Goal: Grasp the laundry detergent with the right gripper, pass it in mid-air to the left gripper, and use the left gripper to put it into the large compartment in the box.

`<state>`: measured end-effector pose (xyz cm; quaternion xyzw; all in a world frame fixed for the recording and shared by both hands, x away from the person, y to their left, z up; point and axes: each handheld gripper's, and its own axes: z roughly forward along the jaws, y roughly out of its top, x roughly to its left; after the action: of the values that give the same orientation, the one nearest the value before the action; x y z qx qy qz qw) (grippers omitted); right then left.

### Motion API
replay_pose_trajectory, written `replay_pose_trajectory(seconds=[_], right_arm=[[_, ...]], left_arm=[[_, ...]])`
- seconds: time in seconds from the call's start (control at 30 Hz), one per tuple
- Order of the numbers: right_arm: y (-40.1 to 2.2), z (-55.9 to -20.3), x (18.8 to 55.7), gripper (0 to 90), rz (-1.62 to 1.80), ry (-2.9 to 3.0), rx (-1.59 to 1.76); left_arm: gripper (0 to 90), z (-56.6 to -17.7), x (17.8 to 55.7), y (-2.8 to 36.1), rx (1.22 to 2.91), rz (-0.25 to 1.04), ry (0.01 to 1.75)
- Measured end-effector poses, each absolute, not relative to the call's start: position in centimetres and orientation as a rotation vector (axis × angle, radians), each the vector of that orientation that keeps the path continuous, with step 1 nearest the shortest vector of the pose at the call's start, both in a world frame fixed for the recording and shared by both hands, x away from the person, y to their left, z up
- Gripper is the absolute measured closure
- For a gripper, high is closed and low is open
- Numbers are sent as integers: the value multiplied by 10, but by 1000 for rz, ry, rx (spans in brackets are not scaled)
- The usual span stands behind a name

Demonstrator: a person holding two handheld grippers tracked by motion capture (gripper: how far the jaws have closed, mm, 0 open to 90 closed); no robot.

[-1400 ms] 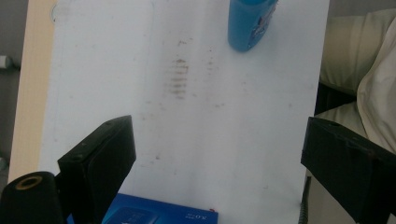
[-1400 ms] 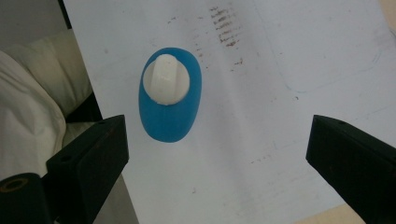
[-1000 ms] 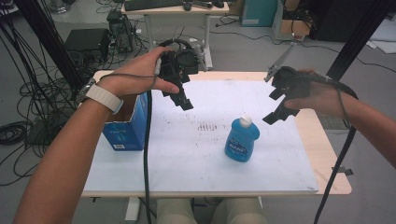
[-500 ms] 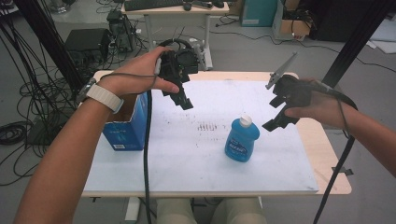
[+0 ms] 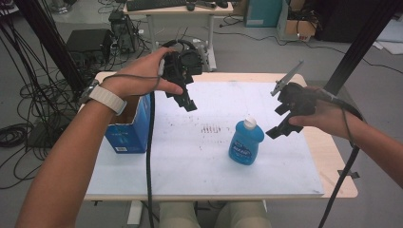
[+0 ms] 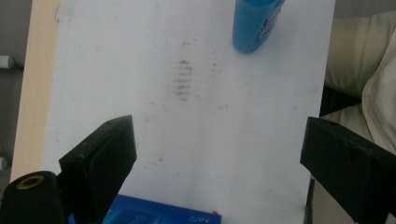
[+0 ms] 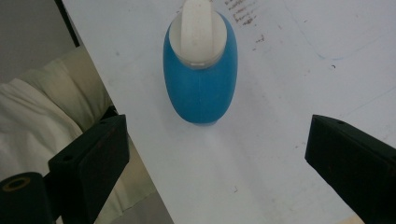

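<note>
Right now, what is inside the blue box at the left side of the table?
The blue box is open at the top, but the person's left forearm crosses over the opening and covers it. Nothing inside can be seen, so I cannot tell whether it holds anything.

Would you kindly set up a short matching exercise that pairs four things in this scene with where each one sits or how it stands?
Things:
1. blue bottle
2. blue box
3. left claw
4. right claw

Places or states:
A. at the table's left edge, top open
B. open, held in the air just right of the bottle
C. upright on the white sheet, white cap on
D. open, held in the air over the sheet's far left part

Pairs: 1-C, 2-A, 3-D, 4-B
</note>
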<state>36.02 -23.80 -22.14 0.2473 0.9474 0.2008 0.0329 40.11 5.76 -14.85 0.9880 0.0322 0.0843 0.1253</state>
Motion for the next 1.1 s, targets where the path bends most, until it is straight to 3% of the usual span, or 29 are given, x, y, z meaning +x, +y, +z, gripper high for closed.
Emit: replay_pose_trajectory(seconds=[1.1], right_arm=[[-239, -260, 345, 49, 733, 2850, 836]], left_arm=[[109, -151, 403, 57, 2884, 233, 92]])
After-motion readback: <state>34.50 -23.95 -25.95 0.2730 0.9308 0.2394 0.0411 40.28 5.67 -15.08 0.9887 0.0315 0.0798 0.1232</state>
